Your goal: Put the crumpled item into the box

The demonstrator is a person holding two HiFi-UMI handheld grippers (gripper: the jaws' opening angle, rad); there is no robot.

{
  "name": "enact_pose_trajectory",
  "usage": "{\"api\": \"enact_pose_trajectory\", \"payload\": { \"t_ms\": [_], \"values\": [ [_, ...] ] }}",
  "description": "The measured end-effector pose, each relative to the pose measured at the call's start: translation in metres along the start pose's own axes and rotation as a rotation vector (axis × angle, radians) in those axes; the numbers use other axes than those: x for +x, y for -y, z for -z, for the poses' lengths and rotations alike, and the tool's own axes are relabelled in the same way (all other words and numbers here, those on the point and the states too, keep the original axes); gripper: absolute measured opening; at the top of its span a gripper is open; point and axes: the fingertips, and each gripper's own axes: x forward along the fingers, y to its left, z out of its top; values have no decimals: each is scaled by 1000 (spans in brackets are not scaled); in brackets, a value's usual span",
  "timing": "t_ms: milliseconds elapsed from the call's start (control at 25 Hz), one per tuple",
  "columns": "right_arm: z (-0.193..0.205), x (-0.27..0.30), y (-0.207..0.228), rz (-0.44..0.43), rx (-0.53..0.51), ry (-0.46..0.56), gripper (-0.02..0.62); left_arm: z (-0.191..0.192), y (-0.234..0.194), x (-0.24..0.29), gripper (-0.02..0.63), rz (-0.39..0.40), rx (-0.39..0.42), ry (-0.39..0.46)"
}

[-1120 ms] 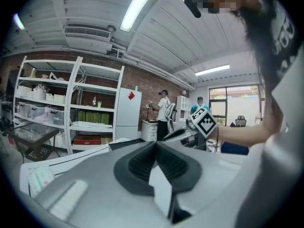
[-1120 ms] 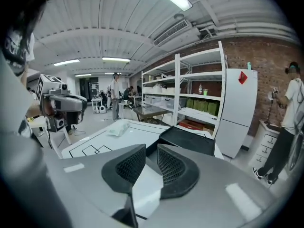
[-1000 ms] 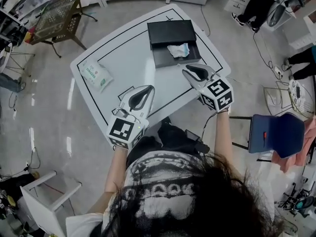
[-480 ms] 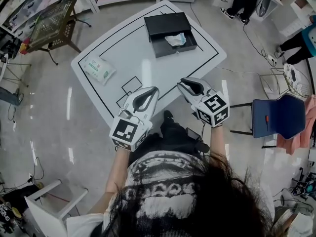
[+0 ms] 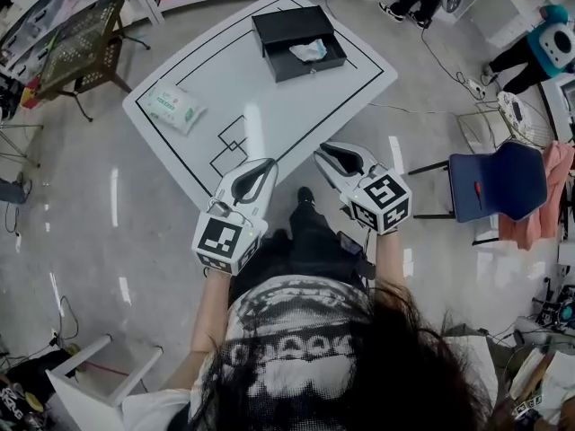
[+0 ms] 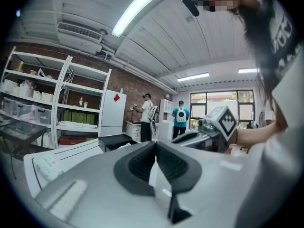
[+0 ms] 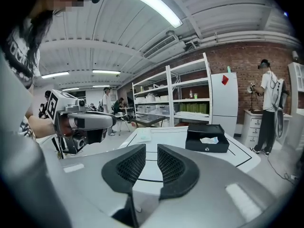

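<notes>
A black box (image 5: 286,25) stands open at the far end of the white table (image 5: 269,97). The crumpled white item (image 5: 309,51) lies inside it, and the right gripper view shows that item (image 7: 208,140) in the box (image 7: 206,146) too. Both grippers hang in front of the person's body, off the table's near corner and far from the box. My left gripper (image 5: 266,165) holds nothing and its tips touch (image 6: 155,144). My right gripper (image 5: 323,150) is also empty, its pads a narrow gap apart (image 7: 151,147).
A green-and-white tissue pack (image 5: 171,106) lies on the table's left part. A blue chair (image 5: 499,182) stands at the right and a wire cart (image 5: 85,30) at the far left. A white stool (image 5: 90,366) is behind left. People stand past the table.
The person has stepped back from the table. Both grippers have drawn back over its near corner towards the body, and the box with the crumpled item is now farther off.
</notes>
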Motion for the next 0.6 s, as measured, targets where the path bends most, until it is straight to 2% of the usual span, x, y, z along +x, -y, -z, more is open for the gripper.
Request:
{"api": "enact_pose_trajectory", "payload": {
  "t_ms": [160,600],
  "values": [
    [-3,-10,-15,13,-4,-1,81,4,-1,-15,0,-10,16,-14],
    [5,-30,-27,11,0,-6,78,13,13,-17,0,-14,-17,-27]
  ]
}}
